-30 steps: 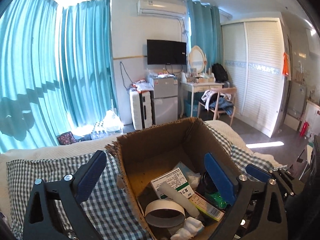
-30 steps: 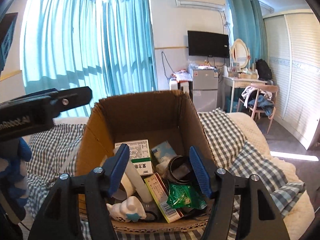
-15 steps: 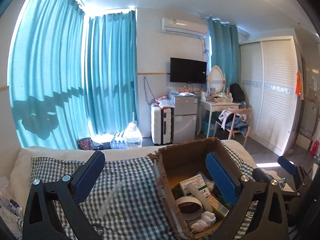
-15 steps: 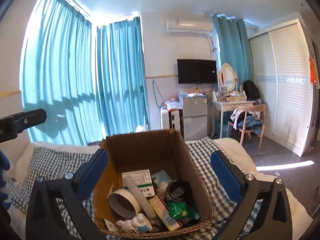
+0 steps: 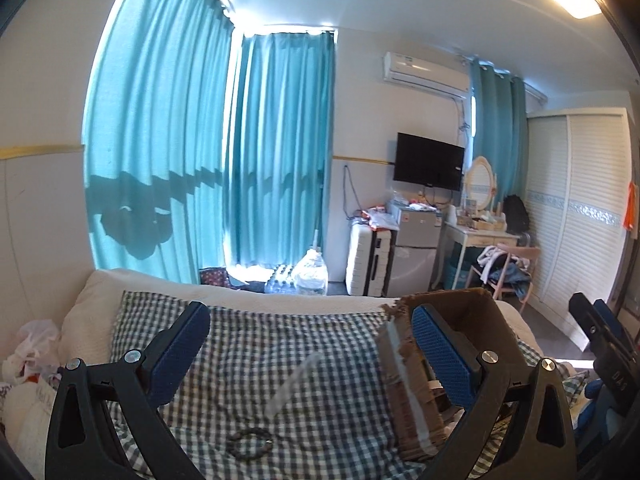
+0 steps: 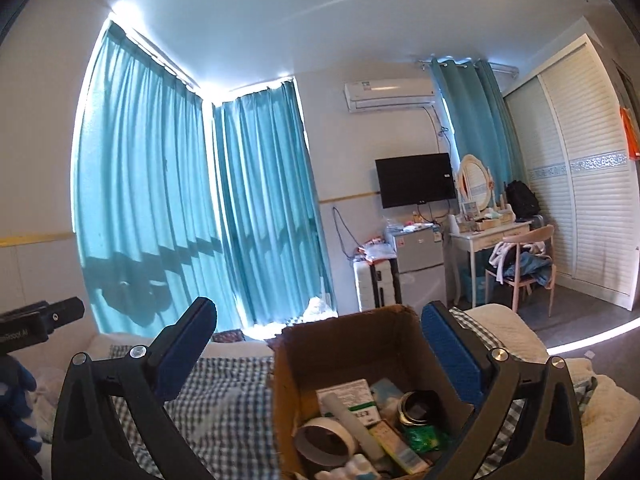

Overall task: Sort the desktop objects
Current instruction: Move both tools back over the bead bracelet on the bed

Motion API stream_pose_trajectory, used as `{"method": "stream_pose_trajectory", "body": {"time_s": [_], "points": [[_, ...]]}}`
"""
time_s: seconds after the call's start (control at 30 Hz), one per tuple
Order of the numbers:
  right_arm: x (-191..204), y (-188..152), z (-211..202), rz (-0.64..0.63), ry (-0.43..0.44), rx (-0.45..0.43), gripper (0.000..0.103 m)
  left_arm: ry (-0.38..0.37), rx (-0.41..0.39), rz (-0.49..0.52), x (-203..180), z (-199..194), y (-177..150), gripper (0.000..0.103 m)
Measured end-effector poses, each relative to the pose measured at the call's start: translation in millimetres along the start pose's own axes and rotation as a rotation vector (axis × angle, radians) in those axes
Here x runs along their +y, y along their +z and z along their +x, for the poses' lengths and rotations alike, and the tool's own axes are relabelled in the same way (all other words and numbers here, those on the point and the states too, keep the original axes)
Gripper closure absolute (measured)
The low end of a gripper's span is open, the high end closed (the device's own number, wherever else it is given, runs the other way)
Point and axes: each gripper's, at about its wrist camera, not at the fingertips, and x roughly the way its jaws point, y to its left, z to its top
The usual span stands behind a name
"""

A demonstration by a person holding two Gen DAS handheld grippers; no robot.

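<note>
The brown cardboard box stands on the checked cloth and holds a tape roll, a white tube, a green-and-white medicine box, a black ring and a green packet. My right gripper hangs open above the box's near edge, with nothing between its pads. My left gripper is open and empty over the cloth, left of the box. Under it lie a clear tube and a dark beaded ring.
The cloth covers a white bed with crumpled bags at its left edge. Beyond it are teal curtains, water bottles, a suitcase, a small fridge and a dressing table with a chair.
Both grippers have pulled back and risen from the box. The left one has swung left over the cloth, bringing the clear tube and beaded ring into view. The right gripper's jaws have spread wider.
</note>
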Motion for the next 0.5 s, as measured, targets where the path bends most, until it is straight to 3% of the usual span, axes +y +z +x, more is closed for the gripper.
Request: {"method": "stream_pose_trajectory", "body": {"time_s": [0.2, 0.5], "points": [[34.3, -5.0, -1.4, -0.029, 0.098, 0.013, 0.000, 0.042, 0.006, -0.038, 43.3, -6.1, -8.0, 0.000], [82.8, -25.0, 9.9, -0.080, 0.148, 0.034, 0.000, 0.104, 0.037, -0.008, 87.4, -0.8, -27.3, 0.000]]}}
